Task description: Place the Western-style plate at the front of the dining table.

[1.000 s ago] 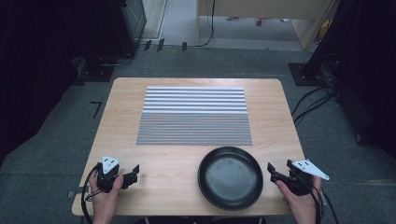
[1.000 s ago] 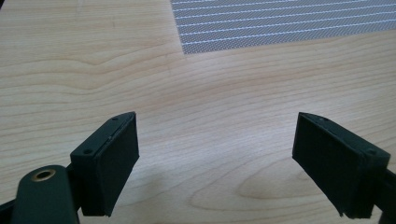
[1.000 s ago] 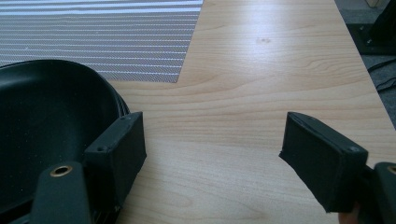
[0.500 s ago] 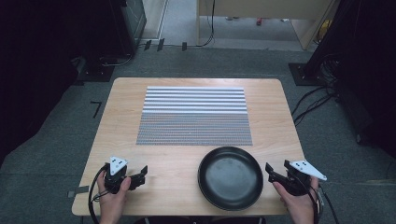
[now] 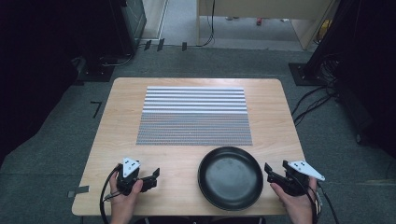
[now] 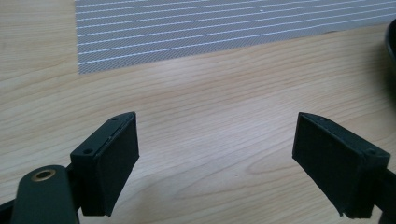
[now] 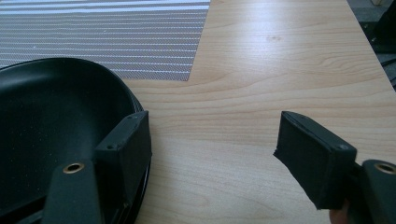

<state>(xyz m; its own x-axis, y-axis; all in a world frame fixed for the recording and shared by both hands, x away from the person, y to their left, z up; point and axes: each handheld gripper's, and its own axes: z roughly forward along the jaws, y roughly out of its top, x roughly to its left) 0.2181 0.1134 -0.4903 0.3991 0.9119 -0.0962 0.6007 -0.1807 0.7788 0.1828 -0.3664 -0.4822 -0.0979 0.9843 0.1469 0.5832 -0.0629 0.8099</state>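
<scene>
The black pan (image 5: 230,178) sits just at 9 o'clock of the right gripper (image 5: 271,171) (jaws wide apart, empty), way closer than the left gripper (image 5: 154,176), gaping empty too.

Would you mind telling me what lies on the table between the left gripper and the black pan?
Nothing: between the left gripper and the black pan there is bare wooden table, as the high view shows. The striped mat lies farther back.

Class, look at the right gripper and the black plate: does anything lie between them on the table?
No. The right gripper sits just beside the black plate, jaws open, with only bare wooden table in the narrow gap. In the right gripper view one jaw is already at the plate's rim; the striped mat lies farther back.
</scene>
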